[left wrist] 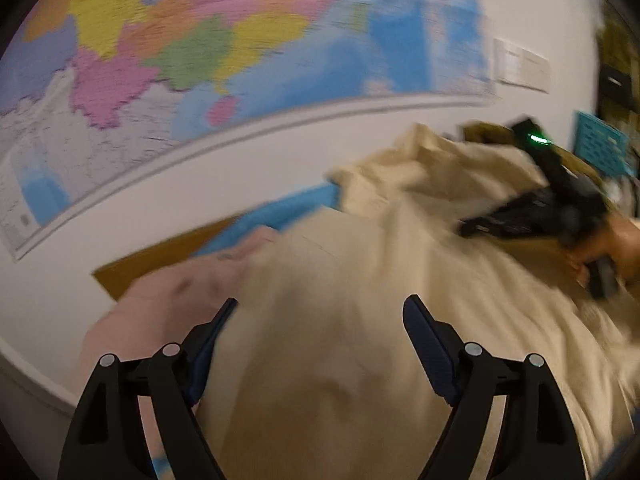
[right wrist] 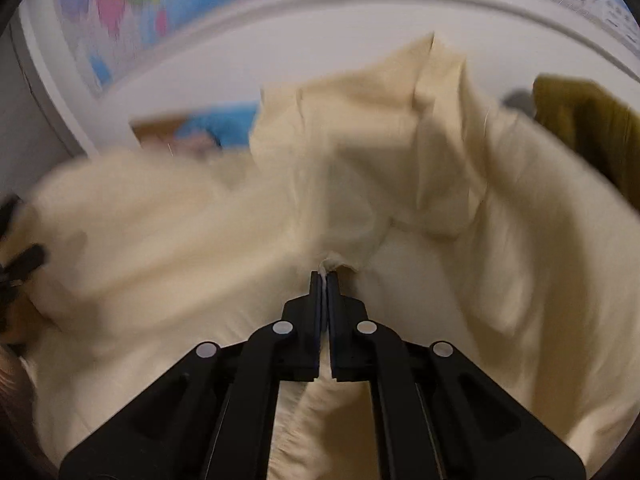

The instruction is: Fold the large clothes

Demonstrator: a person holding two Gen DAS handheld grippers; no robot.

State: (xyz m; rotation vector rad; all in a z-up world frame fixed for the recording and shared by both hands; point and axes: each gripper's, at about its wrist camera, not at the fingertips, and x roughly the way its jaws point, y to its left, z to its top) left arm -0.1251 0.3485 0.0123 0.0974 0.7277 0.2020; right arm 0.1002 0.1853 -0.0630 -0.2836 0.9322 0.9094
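Note:
A large cream garment (left wrist: 360, 280) lies crumpled over the work surface and fills most of both views. My left gripper (left wrist: 320, 320) hangs just above it with its jaws wide apart and nothing between them. In the right wrist view my right gripper (right wrist: 325, 276) is shut on a pinched fold of the cream garment (right wrist: 400, 160), and a tuft of cloth sticks out past the fingertips. From the left wrist view the right gripper (left wrist: 468, 228) shows at the right, held in a person's hand (left wrist: 616, 244). The left gripper's fingers (right wrist: 24, 260) show at that view's left edge.
A pale pink cloth (left wrist: 168, 300) lies left of the cream garment. A colourful map (left wrist: 200, 40) hangs on the white wall behind. An olive-green cloth (right wrist: 592, 132) sits at the right. A brown and blue board (left wrist: 192, 248) shows behind the clothes.

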